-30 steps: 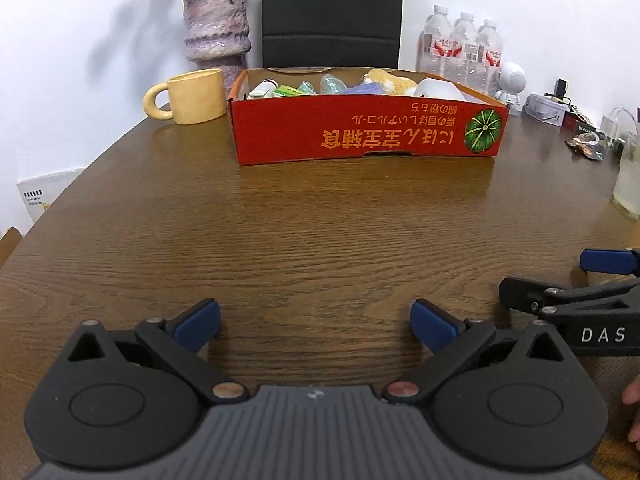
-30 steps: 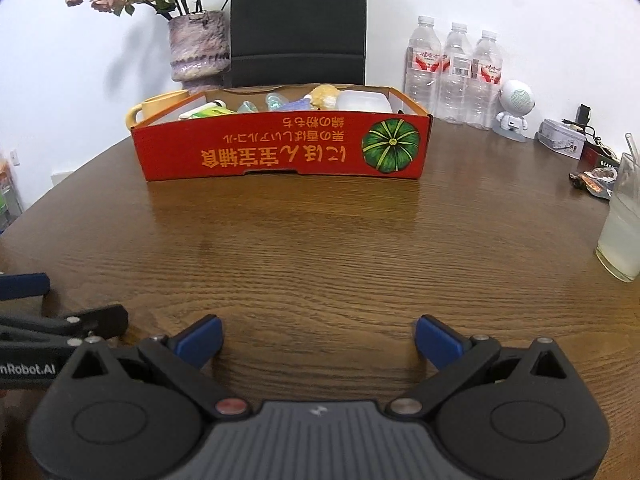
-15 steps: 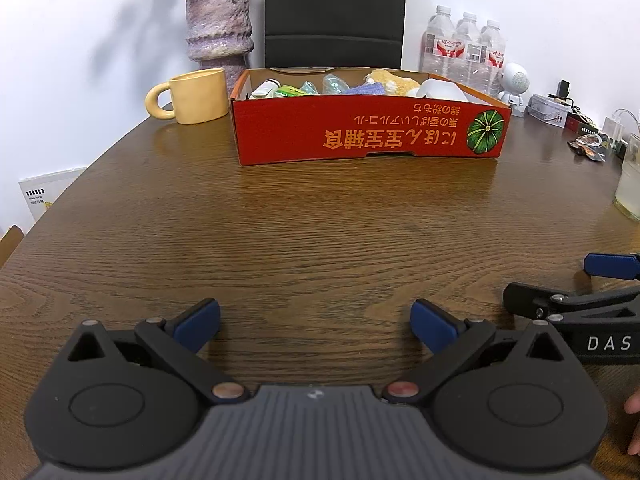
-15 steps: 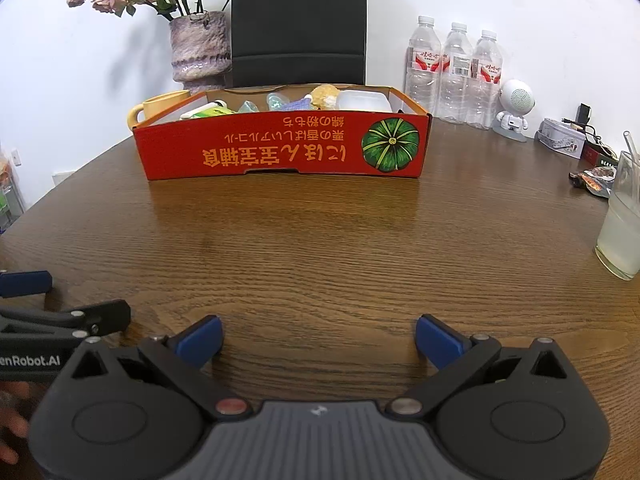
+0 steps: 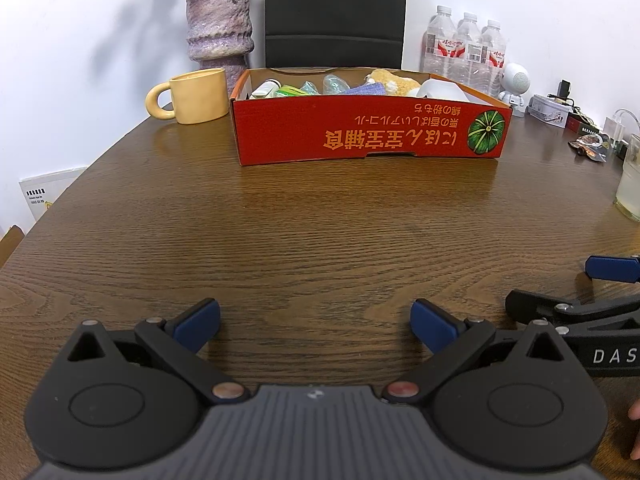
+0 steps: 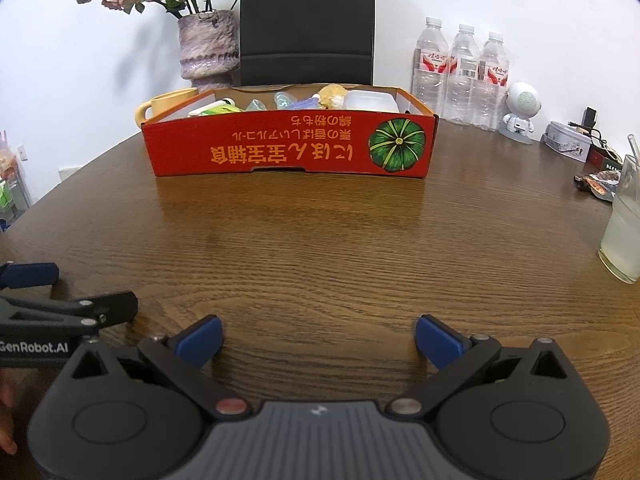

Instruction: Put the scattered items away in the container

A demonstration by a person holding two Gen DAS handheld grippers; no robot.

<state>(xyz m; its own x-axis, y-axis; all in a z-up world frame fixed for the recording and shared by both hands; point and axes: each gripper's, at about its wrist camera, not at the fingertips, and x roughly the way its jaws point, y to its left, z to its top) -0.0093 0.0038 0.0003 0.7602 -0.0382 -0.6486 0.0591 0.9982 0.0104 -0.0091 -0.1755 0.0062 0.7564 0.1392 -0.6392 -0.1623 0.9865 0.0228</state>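
Note:
A red cardboard box (image 5: 360, 136) stands at the far middle of the brown wooden table; it also shows in the right wrist view (image 6: 288, 148). It holds several small items, among them a white container (image 6: 370, 102), a yellow fluffy thing (image 6: 331, 95) and a green packet (image 5: 290, 91). My left gripper (image 5: 315, 324) is open and empty, low over the near table. My right gripper (image 6: 319, 340) is open and empty, beside it. Each gripper shows at the edge of the other's view.
A yellow mug (image 5: 194, 96) and a purple vase (image 5: 220, 24) stand left of the box. Three water bottles (image 6: 460, 76), a white figure (image 6: 520, 112), a tin and wrappers are at the right. A glass of pale drink (image 6: 624, 236) stands at the right edge. A black chair (image 6: 306, 20) is behind.
Both grippers have drifted slightly; the right gripper's side view sits a little lower in the left wrist frame. Nothing was taken or let go.

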